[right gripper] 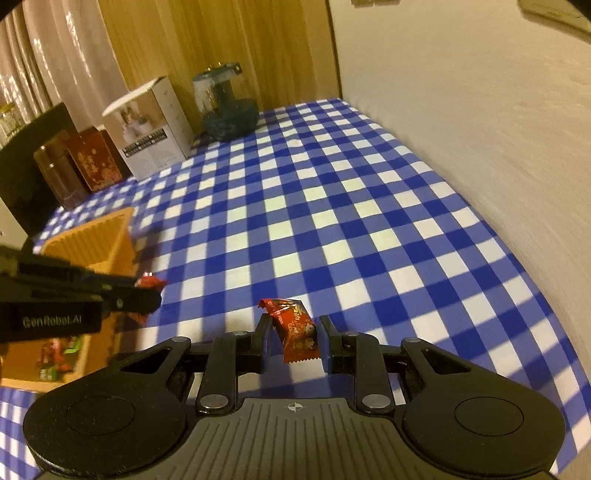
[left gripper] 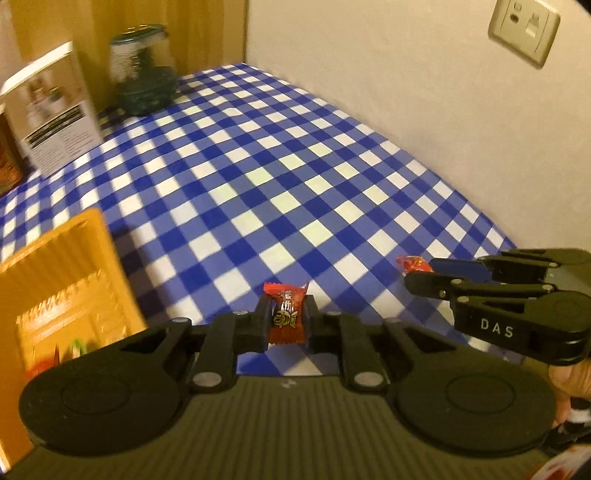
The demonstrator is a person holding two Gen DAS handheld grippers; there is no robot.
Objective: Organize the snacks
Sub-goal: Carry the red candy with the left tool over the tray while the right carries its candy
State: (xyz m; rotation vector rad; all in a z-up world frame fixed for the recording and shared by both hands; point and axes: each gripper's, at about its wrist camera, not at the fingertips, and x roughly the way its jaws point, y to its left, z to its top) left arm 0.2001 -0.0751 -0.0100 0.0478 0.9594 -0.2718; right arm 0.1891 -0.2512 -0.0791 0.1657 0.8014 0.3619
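My left gripper (left gripper: 287, 322) is shut on a small red wrapped candy (left gripper: 287, 316), held above the blue-and-white checked tablecloth (left gripper: 288, 166). The same gripper enters the right wrist view from the left (right gripper: 146, 295), its candy (right gripper: 149, 282) peeking past the tips, right beside the orange basket (right gripper: 92, 240). My right gripper (right gripper: 293, 338) is shut on another red candy packet (right gripper: 297, 330); in the left wrist view it reaches in from the right (left gripper: 415, 275) with its candy (left gripper: 413, 264) at the tips. The orange basket (left gripper: 70, 258) at lower left holds several wrapped snacks.
At the far end of the table stand a white carton (right gripper: 147, 136), a dark green lidded glass jar (right gripper: 225, 107), and two brown-red tins (right gripper: 81, 162). A plain wall (right gripper: 480, 129) borders the table's right side, with a wall socket (left gripper: 522, 29) on it.
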